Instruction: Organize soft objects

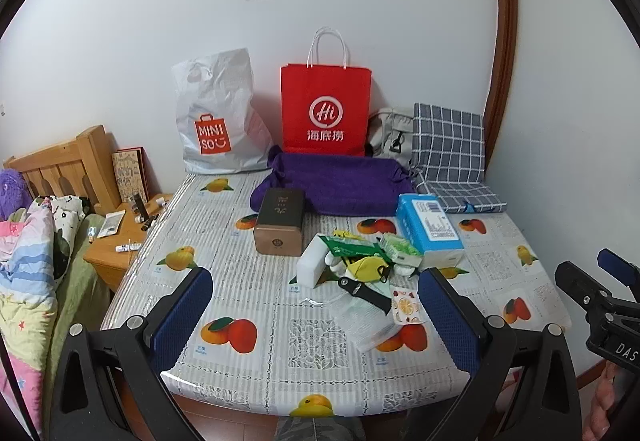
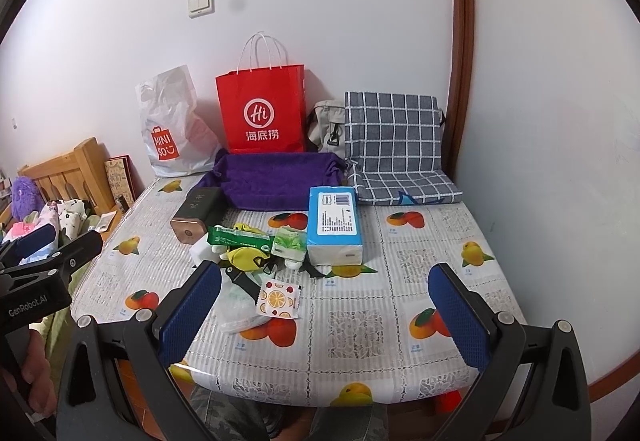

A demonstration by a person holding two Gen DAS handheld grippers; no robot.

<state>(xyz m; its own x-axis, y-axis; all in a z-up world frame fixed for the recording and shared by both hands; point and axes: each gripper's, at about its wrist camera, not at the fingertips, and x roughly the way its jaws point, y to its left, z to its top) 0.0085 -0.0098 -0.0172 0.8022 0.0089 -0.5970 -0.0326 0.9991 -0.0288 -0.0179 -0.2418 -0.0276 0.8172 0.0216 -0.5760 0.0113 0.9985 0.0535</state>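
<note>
Nothing is in hand yet, so I judge this to be the opening of the task: both grippers hang over the near edge of the worktop (image 1: 280, 381), which is covered in a fruit-print cloth. The left gripper (image 1: 316, 321) has its blue pads spread wide with nothing between them, and the right gripper (image 2: 326, 315) is likewise wide open and empty. The soft things lie in a loose heap at the middle of the worktop: a yellow face mask (image 1: 370, 267) touching a green packet (image 1: 352, 245), a white sponge block (image 1: 312, 261) at the heap's left, a blue tissue pack (image 1: 430, 229) at its right, and a clear plastic pouch (image 1: 366, 315) nearest the grippers, beside a small lemon-print sachet (image 2: 279, 299). A brown tin (image 1: 280, 221) stands just left of the heap. At the far edge lies a purple cloth bin (image 1: 340, 181), a likely destination. The next move probably calls for one gripper to reach forward and down over a single piece, perhaps the mask, and close gently without dragging its neighbours.
</note>
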